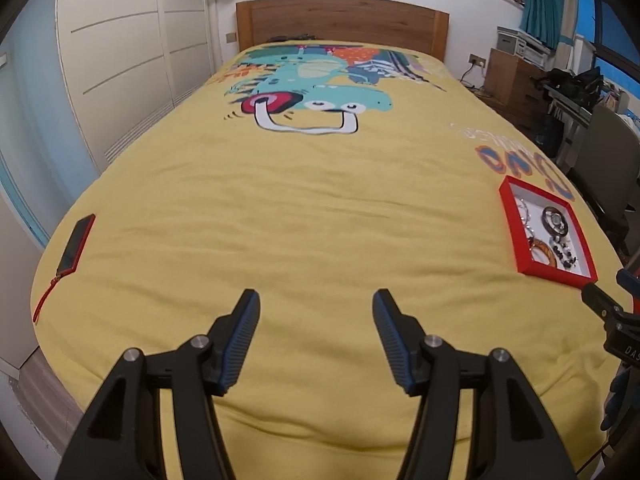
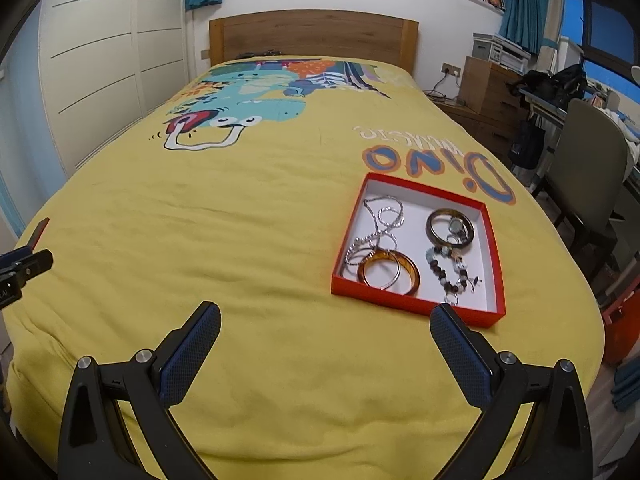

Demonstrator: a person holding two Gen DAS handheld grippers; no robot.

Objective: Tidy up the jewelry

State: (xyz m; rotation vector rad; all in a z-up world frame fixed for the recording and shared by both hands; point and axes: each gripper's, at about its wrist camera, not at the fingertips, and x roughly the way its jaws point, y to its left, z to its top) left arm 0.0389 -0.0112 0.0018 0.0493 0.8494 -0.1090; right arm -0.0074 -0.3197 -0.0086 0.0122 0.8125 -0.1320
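Here both claws hang empty above the yellow bedspread (image 2: 240, 240): my left claw (image 1: 316, 308) with jaws apart, my right claw (image 2: 326, 322) spread wider, its right finger just before the red jewelry tray (image 2: 416, 306). Inside, the silver chains (image 2: 382, 220) overlie the amber bangle (image 2: 390, 274), beside a beaded bracelet (image 2: 450, 270) and dark bangle (image 2: 450, 228). I judge snagging likely: lifting one chain may drag its neighbours. The tray lies near the bed's right edge; open bedspread lies leftward.

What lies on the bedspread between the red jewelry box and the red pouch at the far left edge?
Nothing: only bare yellow bedspread lies between the red jewelry box and the red pouch, best seen in the left wrist view.
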